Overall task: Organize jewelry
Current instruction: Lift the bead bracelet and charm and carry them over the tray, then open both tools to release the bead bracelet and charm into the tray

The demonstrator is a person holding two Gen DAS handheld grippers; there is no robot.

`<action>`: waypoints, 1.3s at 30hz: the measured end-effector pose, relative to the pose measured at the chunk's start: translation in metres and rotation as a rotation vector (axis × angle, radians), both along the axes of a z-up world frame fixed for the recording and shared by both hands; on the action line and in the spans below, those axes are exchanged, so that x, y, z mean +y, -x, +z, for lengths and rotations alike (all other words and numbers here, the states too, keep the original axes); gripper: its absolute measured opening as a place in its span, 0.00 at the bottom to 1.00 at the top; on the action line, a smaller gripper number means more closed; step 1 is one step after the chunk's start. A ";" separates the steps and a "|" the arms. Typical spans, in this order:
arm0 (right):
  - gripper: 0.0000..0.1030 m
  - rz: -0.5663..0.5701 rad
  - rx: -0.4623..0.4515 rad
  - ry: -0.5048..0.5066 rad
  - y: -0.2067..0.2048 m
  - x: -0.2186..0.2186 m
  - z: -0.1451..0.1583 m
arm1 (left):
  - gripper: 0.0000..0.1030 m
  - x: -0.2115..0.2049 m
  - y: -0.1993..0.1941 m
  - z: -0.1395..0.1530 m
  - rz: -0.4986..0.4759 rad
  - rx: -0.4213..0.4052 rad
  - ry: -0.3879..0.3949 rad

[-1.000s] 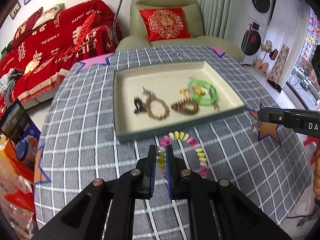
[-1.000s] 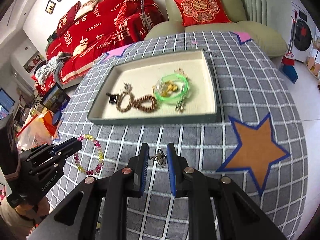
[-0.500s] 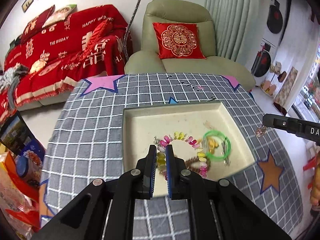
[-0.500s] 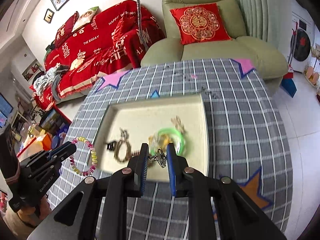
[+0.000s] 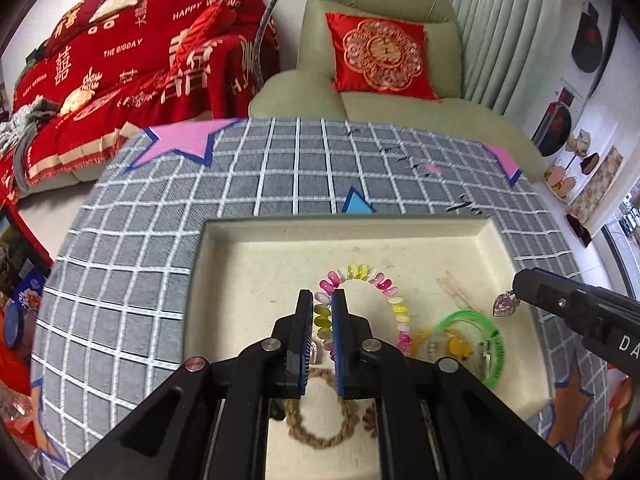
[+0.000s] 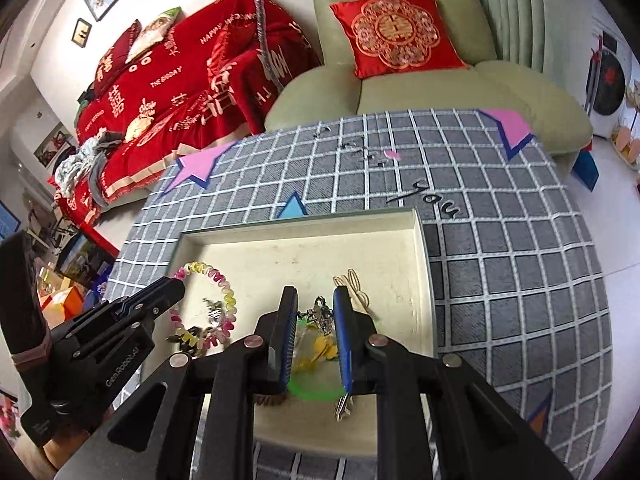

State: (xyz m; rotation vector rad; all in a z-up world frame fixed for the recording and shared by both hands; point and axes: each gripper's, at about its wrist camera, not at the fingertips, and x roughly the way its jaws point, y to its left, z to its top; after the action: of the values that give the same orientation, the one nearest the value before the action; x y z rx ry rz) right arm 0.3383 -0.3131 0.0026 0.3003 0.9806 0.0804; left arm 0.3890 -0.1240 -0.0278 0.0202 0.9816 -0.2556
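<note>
Bracelet [image 5: 362, 280] pinched by left tool [image 5: 322, 314] above tray [image 5: 344, 224] (right tool [image 6: 316, 312] holds pendant [image 6: 320, 314]).

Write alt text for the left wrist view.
The left gripper holds a pastel beaded bracelet over a cream tray on a grey checked tablecloth. At right, the right gripper dangles a small pendant near a green bangle.

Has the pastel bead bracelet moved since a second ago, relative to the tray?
Yes. It lay on the cloth in front of the tray; now the bracelet, held in the left tool, hangs over the tray's interior.
</note>
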 end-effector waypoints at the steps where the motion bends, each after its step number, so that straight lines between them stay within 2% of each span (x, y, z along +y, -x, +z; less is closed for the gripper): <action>1: 0.19 -0.003 0.007 -0.005 -0.004 -0.001 -0.006 | 0.19 -0.001 -0.001 -0.004 0.002 0.006 -0.004; 11: 0.19 -0.025 0.047 -0.014 -0.020 -0.007 -0.041 | 0.19 -0.011 -0.009 -0.033 -0.005 0.033 -0.037; 18: 0.19 -0.021 0.081 -0.031 -0.022 -0.004 -0.054 | 0.19 -0.010 -0.010 -0.037 -0.003 0.044 -0.039; 27: 0.20 -0.021 0.099 -0.023 -0.023 0.000 -0.055 | 0.19 -0.015 -0.006 -0.032 -0.016 0.015 -0.069; 28: 0.22 -0.022 0.100 -0.027 -0.023 -0.001 -0.055 | 0.19 -0.016 -0.005 -0.031 -0.018 0.013 -0.070; 30: 0.39 -0.023 0.092 -0.037 -0.023 -0.001 -0.053 | 0.19 -0.016 -0.004 -0.029 -0.016 0.013 -0.068; 31: 0.55 -0.026 0.083 -0.040 -0.021 -0.002 -0.050 | 0.19 -0.015 -0.004 -0.028 -0.014 0.014 -0.065; 32: 0.62 -0.026 0.073 -0.043 -0.020 -0.002 -0.049 | 0.19 -0.015 -0.004 -0.027 -0.012 0.014 -0.060; 39: 0.62 -0.050 0.031 -0.098 -0.011 -0.010 -0.032 | 0.19 -0.012 0.005 -0.013 -0.016 -0.034 -0.074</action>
State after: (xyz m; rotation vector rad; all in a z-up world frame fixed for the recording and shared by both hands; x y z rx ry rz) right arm 0.3488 -0.3234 -0.0291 0.4172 1.0013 0.0788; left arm 0.3840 -0.1364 -0.0406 0.0995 0.9566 -0.2332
